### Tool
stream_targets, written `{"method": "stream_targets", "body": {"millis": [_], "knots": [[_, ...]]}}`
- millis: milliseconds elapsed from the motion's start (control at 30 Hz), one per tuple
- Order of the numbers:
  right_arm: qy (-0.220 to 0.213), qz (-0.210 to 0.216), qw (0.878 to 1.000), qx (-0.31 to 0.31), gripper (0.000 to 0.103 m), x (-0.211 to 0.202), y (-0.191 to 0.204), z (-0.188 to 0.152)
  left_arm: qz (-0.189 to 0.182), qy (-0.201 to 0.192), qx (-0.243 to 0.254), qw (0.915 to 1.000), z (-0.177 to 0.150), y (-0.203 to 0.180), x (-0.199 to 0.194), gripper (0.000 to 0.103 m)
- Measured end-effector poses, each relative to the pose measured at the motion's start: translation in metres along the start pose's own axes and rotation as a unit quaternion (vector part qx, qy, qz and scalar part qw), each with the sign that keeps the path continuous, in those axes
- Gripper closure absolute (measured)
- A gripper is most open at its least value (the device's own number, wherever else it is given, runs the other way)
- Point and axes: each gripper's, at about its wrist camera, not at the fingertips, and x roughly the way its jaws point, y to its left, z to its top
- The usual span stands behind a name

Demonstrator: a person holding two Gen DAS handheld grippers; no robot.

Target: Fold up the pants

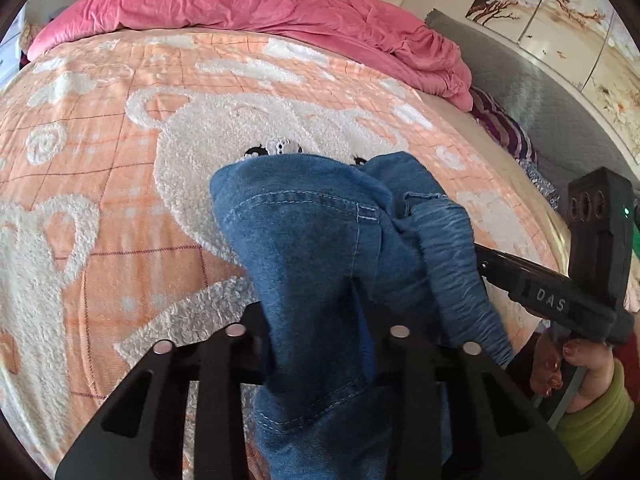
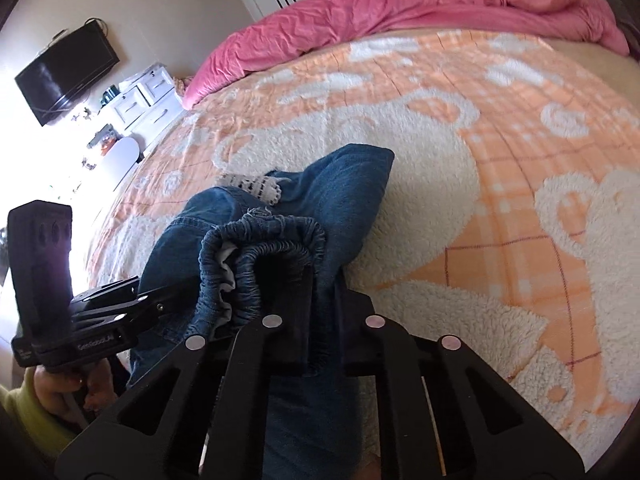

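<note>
Both tools are clamped on the pants, a small pair of blue denim with an elastic waistband, held bunched over the near part of the bed. The left gripper has its fingers pressed together on a thick fold of denim that passes between them and hangs down toward the camera. The right gripper pinches the gathered waistband, which loops just beyond its fingers; a patch of white lace trim shows farther on. In the left view the right gripper enters from the right, its tips buried in the cloth beside the left one, so the two grips sit close together on the same bundle. The far portion of the garment appears to rest on the orange and white blanket, with a pink duvet heaped along the far edge of the bed, well apart from the work. The step in hand is judged to be opening the bundle so it can be laid flat before any fold. To do this well, draw the grippers apart sideways until the waistband is taut between them, keep both pinches firm, and lower the cloth evenly so the legs trail out straight toward the far side. Avoid dragging: the fleecy blanket surface will likely catch denim and create creases. How the legs lie inside the bundle cannot be told.
</note>
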Motion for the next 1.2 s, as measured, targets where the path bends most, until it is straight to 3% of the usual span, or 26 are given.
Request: {"method": "stream_targets", "body": {"millis": [367, 833, 1200], "knots": [[-0.021, 0.007, 0.999, -0.026, 0.099, -0.005, 0.023, 0.021, -0.006, -0.024, 0.004, 0.9997, 0.020, -0.008, -0.013, 0.077], [-0.043, -0.007, 0.997, -0.058, 0.099, 0.035, 0.027, 0.102, 0.017, -0.074, -0.004, 0.9971, 0.103, 0.006, 0.007, 0.077], [-0.007, -0.020, 0.999, -0.028, 0.099, 0.079, -0.003, 0.103, 0.030, -0.051, -0.022, 0.9980, 0.105, 0.035, 0.050, 0.077]]}}
